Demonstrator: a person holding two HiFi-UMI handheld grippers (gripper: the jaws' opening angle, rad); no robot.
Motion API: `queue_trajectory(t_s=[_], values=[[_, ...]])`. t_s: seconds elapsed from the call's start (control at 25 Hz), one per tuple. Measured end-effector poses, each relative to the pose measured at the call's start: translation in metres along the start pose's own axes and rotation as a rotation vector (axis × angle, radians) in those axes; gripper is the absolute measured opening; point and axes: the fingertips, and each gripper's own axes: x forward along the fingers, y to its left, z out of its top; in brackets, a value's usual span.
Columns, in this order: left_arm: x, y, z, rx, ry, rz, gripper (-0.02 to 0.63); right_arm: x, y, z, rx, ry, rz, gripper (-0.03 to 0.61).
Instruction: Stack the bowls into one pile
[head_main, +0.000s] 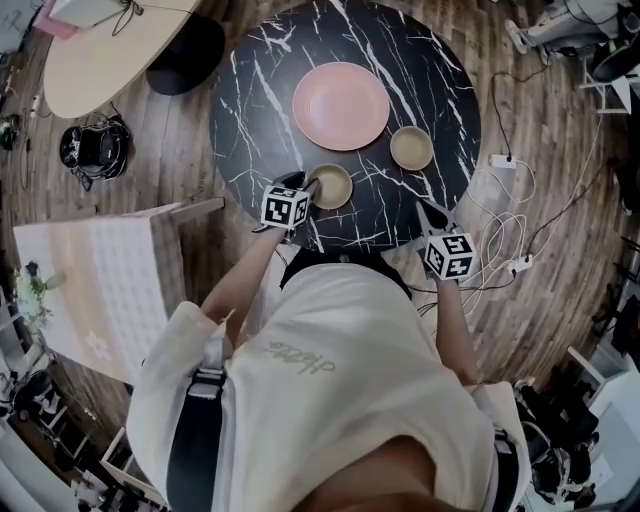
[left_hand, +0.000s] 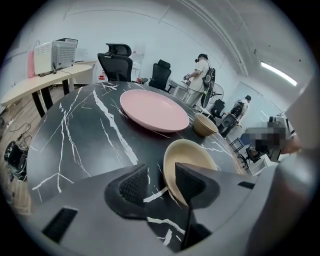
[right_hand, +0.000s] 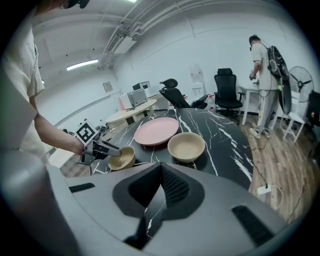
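Note:
Two tan bowls sit on the black marble table (head_main: 252, 110). The near bowl (head_main: 333, 187) (left_hand: 194, 154) (right_hand: 123, 159) lies by the table's front edge, and my left gripper (head_main: 311, 186) (left_hand: 161, 180) stands open at it. Its jaws straddle the bowl's near rim, one inside and one outside, with a gap showing at the pads. The second bowl (head_main: 411, 148) (left_hand: 205, 125) (right_hand: 186, 146) stands upright to the right, apart from the first. My right gripper (head_main: 424, 212) (right_hand: 161, 184) hovers shut and empty over the front right edge.
A large pink plate (head_main: 340, 105) (left_hand: 155, 109) lies behind both bowls at the table's middle. A pale chair (head_main: 110, 280) stands left of me. Cables and a power strip (head_main: 503, 161) trail on the floor to the right. A person (right_hand: 267, 75) stands beyond the table.

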Motion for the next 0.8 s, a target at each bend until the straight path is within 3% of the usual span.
queue_trajectory(t_s=[0.16, 0.36, 0.8], values=[[0.004, 0.001, -0.002, -0.023, 0.008, -0.009, 0.161, -0.003, -0.004, -0.004, 0.004, 0.003, -0.008, 0.006], [0.007, -0.004, -0.005, 0.021, 0.035, -0.007, 0.044, -0.007, -0.007, -0.008, 0.019, -0.007, -0.016, 0.006], [0.0, -0.014, 0.002, 0.014, 0.016, 0.012, 0.031, -0.016, -0.016, -0.015, 0.032, -0.037, -0.038, 0.006]])
